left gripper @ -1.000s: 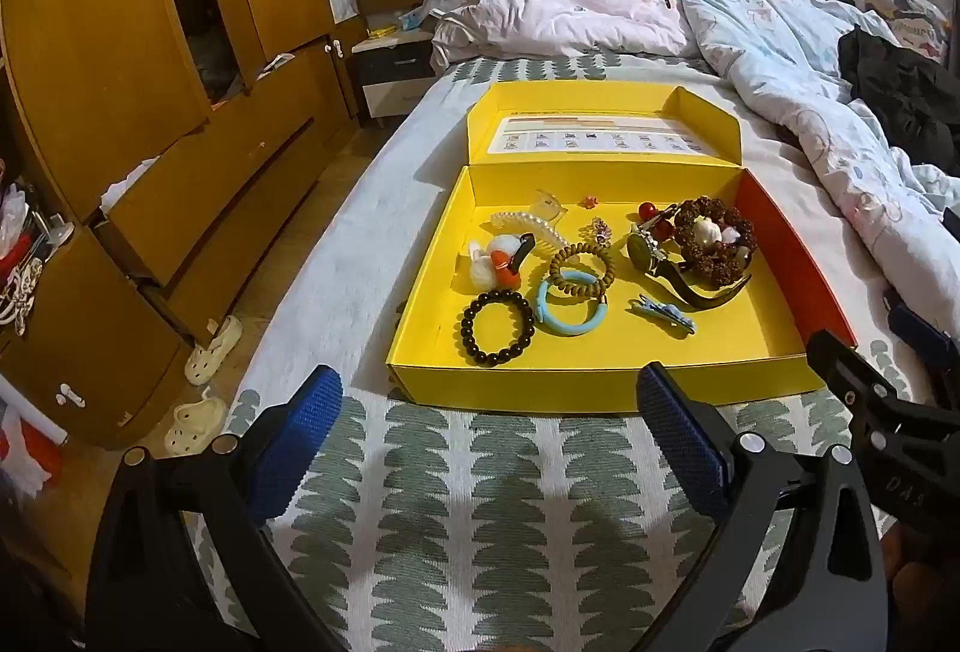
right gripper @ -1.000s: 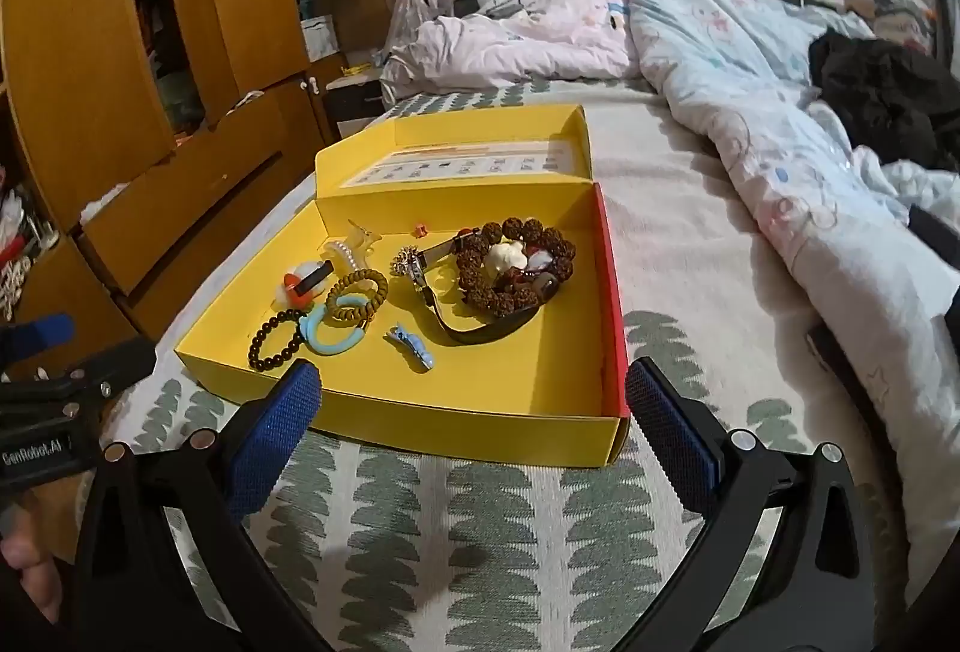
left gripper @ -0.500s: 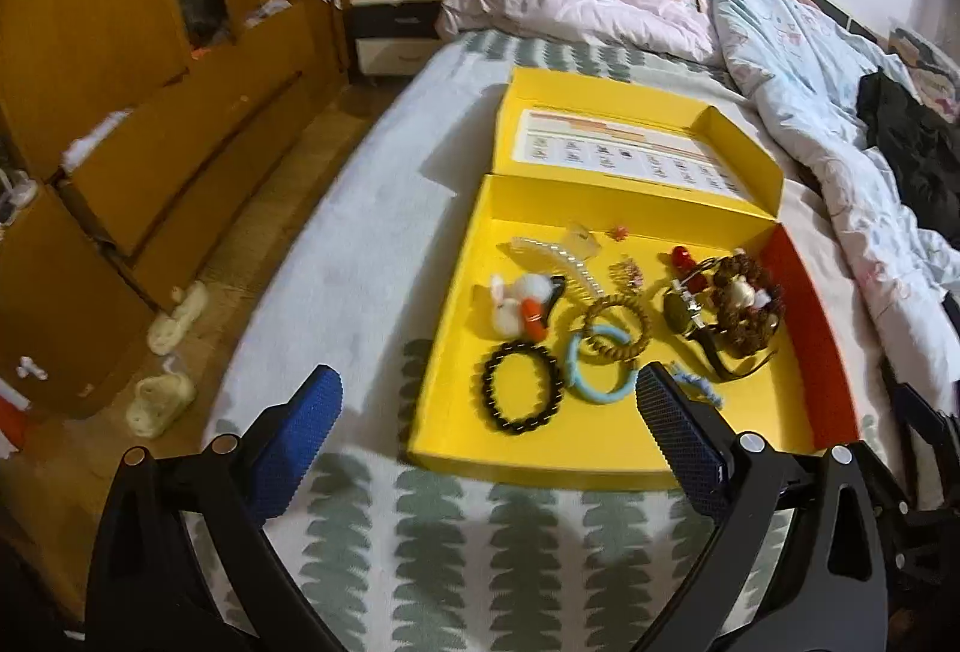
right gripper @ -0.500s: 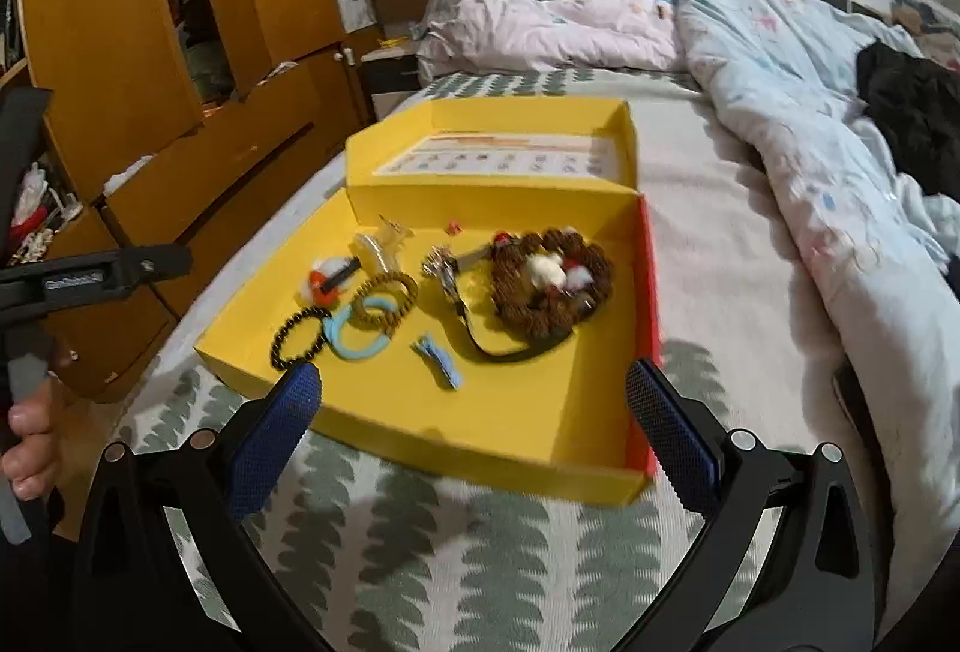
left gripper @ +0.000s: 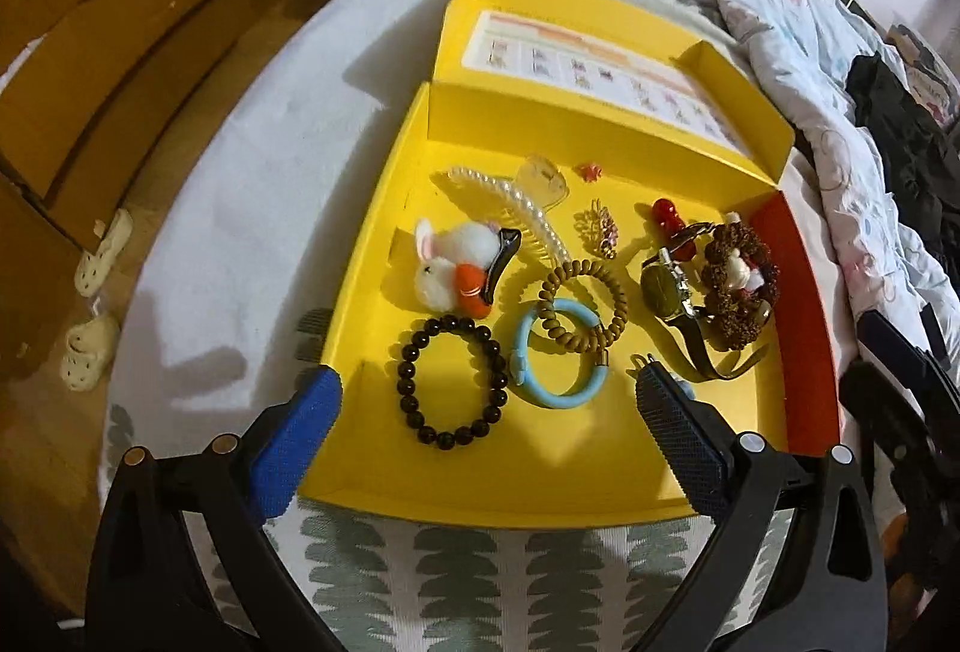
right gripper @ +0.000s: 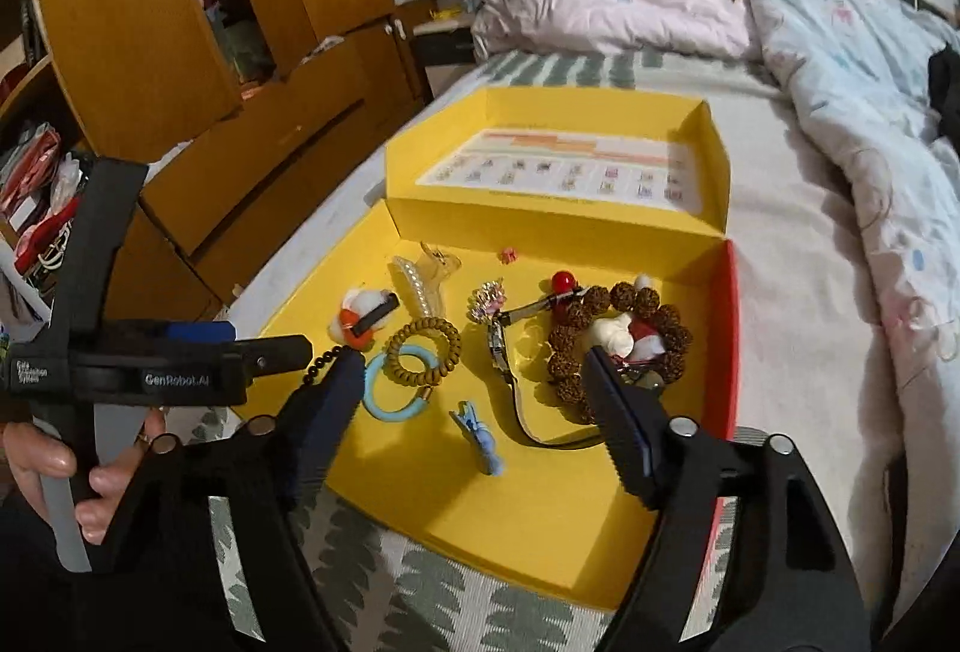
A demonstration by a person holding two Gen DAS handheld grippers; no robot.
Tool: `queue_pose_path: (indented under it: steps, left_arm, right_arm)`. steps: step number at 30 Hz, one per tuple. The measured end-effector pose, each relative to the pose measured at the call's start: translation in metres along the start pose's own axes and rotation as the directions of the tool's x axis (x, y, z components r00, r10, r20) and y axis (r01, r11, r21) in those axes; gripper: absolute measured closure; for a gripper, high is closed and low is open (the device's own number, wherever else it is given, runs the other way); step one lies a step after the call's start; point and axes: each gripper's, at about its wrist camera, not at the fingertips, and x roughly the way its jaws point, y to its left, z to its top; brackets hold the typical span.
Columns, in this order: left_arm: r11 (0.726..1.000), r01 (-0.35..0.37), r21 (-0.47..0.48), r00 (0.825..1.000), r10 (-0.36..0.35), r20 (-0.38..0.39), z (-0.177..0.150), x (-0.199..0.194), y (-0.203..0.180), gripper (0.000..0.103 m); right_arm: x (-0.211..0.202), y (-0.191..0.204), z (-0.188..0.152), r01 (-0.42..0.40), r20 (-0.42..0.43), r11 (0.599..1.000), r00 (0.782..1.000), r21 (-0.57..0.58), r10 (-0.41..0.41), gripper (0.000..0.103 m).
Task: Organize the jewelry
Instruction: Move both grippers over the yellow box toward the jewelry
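Approaching the yellow box (left gripper: 600,490) on the bed, both the left gripper (left gripper: 489,421) and right gripper (right gripper: 474,394) gape wide and empty, the black bead bracelet (left gripper: 451,379) lying at the box's near-left, probably needing a descend-and-close next.

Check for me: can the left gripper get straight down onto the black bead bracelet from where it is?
Probably yes. The left gripper is open, with the black bead bracelet lying flat between its fingertips in the yellow box. Nothing covers it; the blue bangle lies close beside it, so stay left.
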Motion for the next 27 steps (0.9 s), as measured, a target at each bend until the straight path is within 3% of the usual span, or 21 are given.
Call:
queue_pose_path:
  steps: [6,8,12,22,27]
  left_arm:
    - [1.0,-0.017,0.006,0.999,0.017,-0.039,0.005,0.013,-0.003,0.006]
    - [1.0,-0.024,0.013,0.998,0.025,-0.056,0.008,0.024,-0.005,0.006]
    - [0.999,-0.035,0.011,0.995,0.036,-0.089,0.008,0.036,-0.004,0.006]
    - [0.999,-0.045,0.017,0.987,0.047,-0.155,0.004,0.051,-0.006,0.012]
    - [0.998,-0.054,0.018,0.981,0.056,-0.186,0.002,0.06,-0.004,0.023]
  right_arm:
    - [0.036,-0.012,0.001,-0.025,-0.11,0.999,0.993,0.043,0.029,0.043]
    - [0.048,-0.015,0.001,-0.051,-0.145,0.996,0.988,0.068,0.06,0.056]
    - [0.065,-0.016,0.003,-0.068,-0.2,0.994,0.976,0.084,0.084,0.062]
    - [0.102,-0.017,0.012,-0.043,-0.289,0.994,0.955,0.096,0.069,0.064]
    - [0.118,-0.013,0.012,-0.008,-0.329,0.998,0.944,0.07,0.031,0.065]
